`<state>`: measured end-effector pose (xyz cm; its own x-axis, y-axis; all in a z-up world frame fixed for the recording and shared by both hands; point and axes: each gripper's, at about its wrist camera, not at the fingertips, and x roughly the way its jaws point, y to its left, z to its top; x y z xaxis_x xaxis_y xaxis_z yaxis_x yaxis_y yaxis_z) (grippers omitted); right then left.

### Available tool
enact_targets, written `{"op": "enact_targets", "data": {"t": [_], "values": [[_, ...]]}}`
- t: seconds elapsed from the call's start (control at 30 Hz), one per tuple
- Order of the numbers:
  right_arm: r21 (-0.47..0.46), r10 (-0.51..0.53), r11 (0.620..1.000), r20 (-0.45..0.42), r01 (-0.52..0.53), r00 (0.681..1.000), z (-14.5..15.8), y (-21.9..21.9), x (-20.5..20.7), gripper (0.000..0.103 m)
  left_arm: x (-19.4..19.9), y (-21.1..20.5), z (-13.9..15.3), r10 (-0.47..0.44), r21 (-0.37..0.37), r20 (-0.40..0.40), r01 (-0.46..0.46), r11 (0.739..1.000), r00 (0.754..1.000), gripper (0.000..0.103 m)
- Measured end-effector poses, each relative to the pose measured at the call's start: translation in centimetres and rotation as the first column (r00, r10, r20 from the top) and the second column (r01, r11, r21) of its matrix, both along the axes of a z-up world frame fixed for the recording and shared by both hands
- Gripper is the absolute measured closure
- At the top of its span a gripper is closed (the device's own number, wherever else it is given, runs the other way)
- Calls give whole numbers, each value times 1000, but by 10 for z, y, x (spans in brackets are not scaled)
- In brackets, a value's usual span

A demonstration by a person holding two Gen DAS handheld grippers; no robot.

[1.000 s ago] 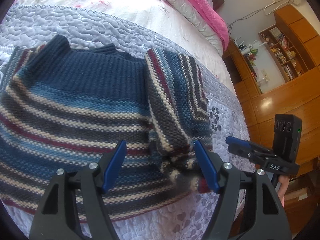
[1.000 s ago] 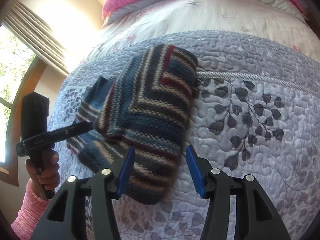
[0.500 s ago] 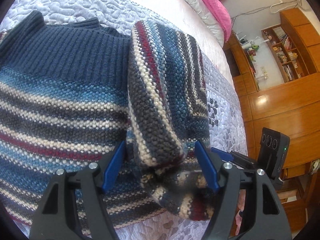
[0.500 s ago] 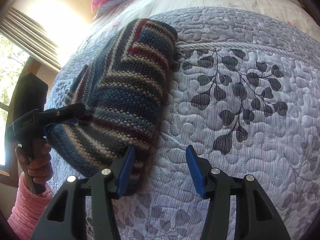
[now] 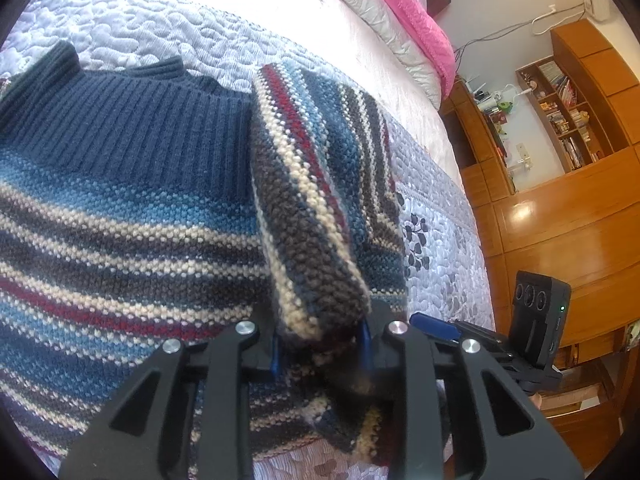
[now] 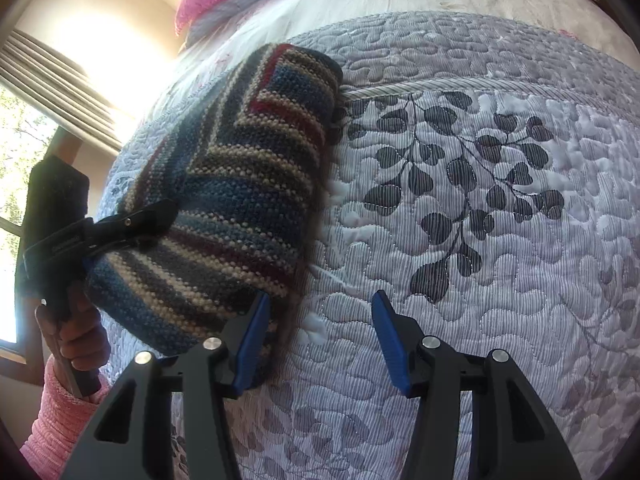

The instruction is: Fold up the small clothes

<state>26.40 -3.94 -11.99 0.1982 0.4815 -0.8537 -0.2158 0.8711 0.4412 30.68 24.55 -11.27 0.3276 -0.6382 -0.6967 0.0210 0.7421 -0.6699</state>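
Note:
A striped knit sweater [image 5: 120, 216] in blue, grey, cream and dark red, with a ribbed navy collar, lies flat on the quilted bedspread [image 5: 152, 28]. Its right sleeve [image 5: 316, 208] is folded over toward the body. My left gripper [image 5: 320, 346] is shut on the sleeve's cuff end. In the right wrist view the same sleeve [image 6: 240, 208] bulges at the left, with the left gripper clamped on it. My right gripper [image 6: 320, 340] stands open above the bedspread [image 6: 460, 240], its left finger beside the sleeve's lower edge, nothing between the fingers.
Pink and white pillows [image 5: 400, 12] lie at the head of the bed. Wooden cabinets and bookshelves [image 5: 560, 128] stand past the bed's right side. A window with curtains [image 6: 44, 80] is at the left. A hand in a pink sleeve [image 6: 68, 360] holds the left gripper.
My left gripper has shut on the sleeve's end, which lay between its open fingers before. The right gripper stays open and has shifted slightly along the sleeve's edge.

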Motion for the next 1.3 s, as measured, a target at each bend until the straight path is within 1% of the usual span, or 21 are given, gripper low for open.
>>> {"op": "enact_targets", "data": {"t": [0.1,0.23,0.37,0.53,0.7,0.77,0.83,0.97,1.1,1.2,1.23,1.27,1.3], "values": [[0,-6,1000,2,6,1000,3,1,-1,49,-3,10,12,20,-29,32,-19,999,999,78],[5,1,1000,13,-1,1000,9,3,-3,49,-7,32,25,41,-26,46,-39,999,998,78],[7,17,1000,17,-17,1000,11,8,-4,49,-18,68,39,76,-21,60,-75,997,995,78],[14,44,999,14,-44,999,11,27,-5,49,-34,122,67,115,37,108,-119,992,987,78],[22,89,996,16,-89,996,9,50,-8,49,-46,173,82,154,113,130,-169,979,980,78],[21,105,994,17,-105,994,10,61,-8,49,-48,193,78,160,135,119,-176,975,980,78],[21,122,992,18,-122,992,10,68,-11,48,-48,210,67,172,148,93,-184,972,981,78],[14,150,989,19,-150,989,11,81,-14,48,-47,231,32,204,171,24,-205,964,979,78],[7,174,985,12,-175,985,9,94,-17,48,-53,239,-4,222,185,-19,-215,959,975,77],[23,186,982,8,-186,983,8,103,-21,47,-53,233,-16,210,220,-17,-201,955,978,75],[31,189,982,7,-189,982,7,107,-22,47,-54,231,-16,208,227,-10,-200,953,978,74],[39,192,981,6,-192,981,7,111,-23,47,-55,231,-14,208,235,-5,-201,951,978,70],[44,198,979,5,-198,980,7,115,-25,47,-57,231,-11,210,241,-5,-202,949,978,69]]}}
